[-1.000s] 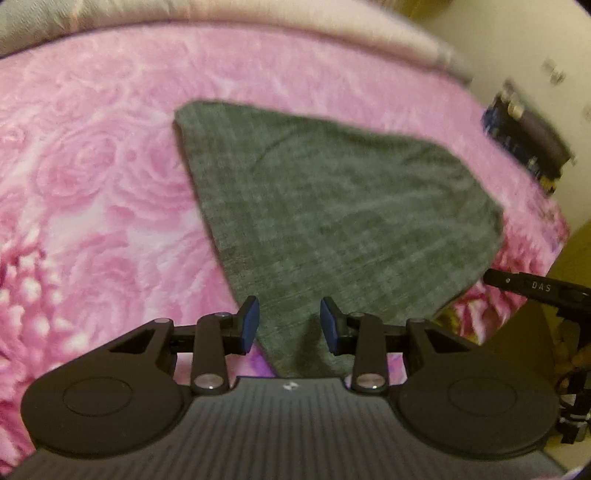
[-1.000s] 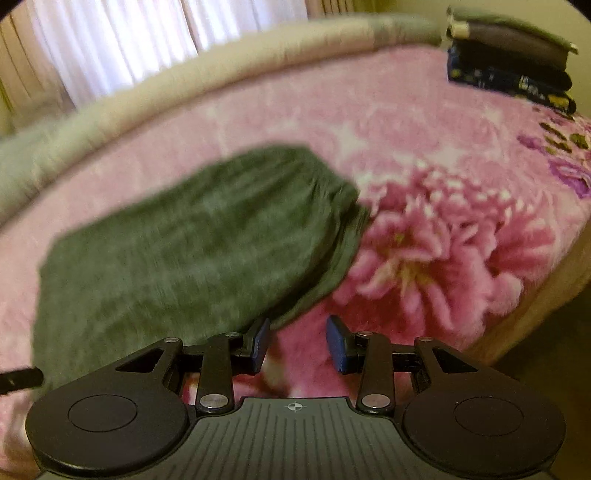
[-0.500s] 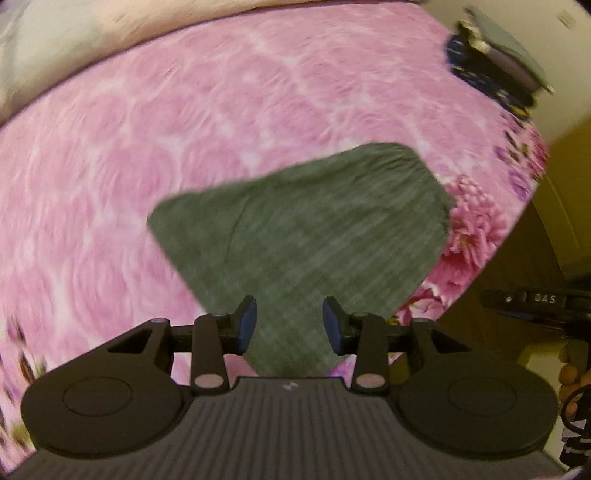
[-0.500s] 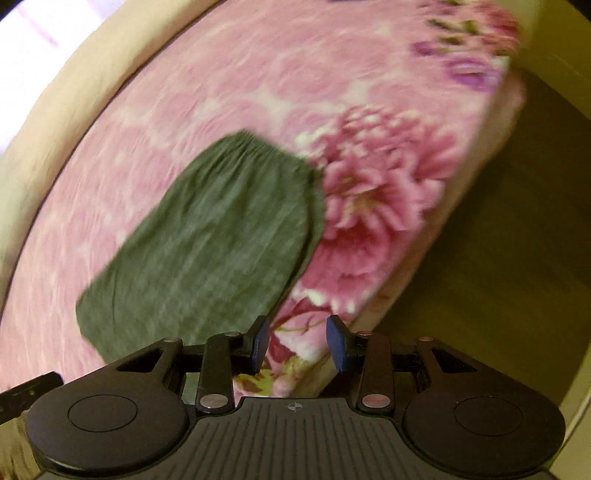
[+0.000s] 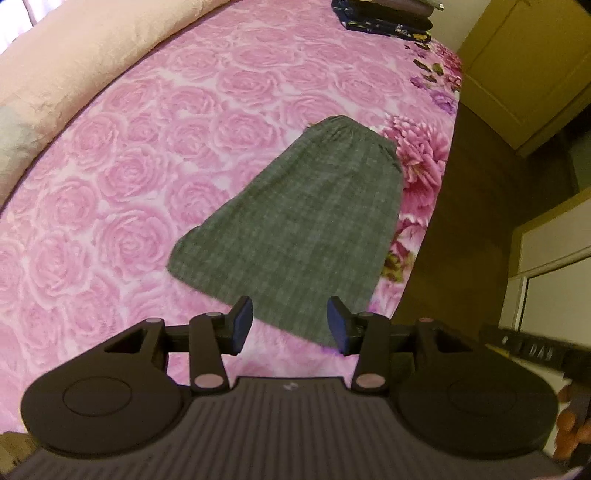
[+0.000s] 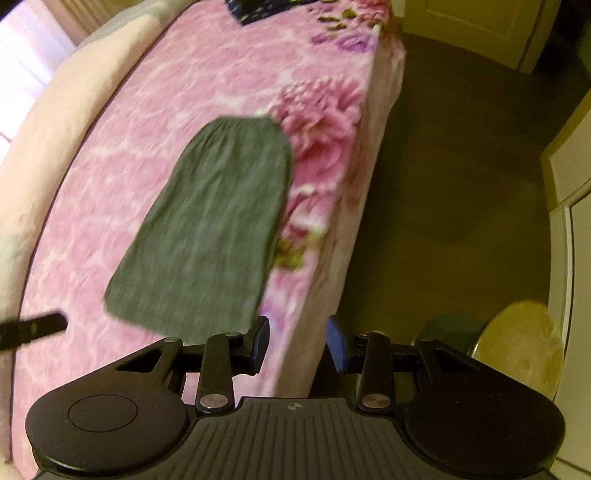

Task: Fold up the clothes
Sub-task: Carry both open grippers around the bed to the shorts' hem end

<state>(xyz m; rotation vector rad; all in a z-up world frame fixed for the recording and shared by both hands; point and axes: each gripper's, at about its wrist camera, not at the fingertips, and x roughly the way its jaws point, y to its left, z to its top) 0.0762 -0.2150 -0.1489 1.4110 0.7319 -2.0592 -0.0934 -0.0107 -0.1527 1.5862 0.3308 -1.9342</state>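
The folded grey checked garment [image 5: 306, 221] lies flat on the pink rose-patterned bed [image 5: 147, 155] near its edge; stacked dark clothes [image 5: 384, 18] sit at the far end.

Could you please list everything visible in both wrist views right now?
Garment: one, grey checked, folded flat on the bed near its edge.
Blanket: one, pink with roses, covering the bed.
Bolster: one, cream, along the bed's far side.
Pile of clothes: one, dark, at the far end of the bed.
Floor: brown, beside the bed.
Cupboards: pale, beyond the floor.
Stool: one, cream cushioned, on the floor.
Left gripper: black, blue fingers opening, nothing between them.
Right gripper: black, fingers apart, empty.
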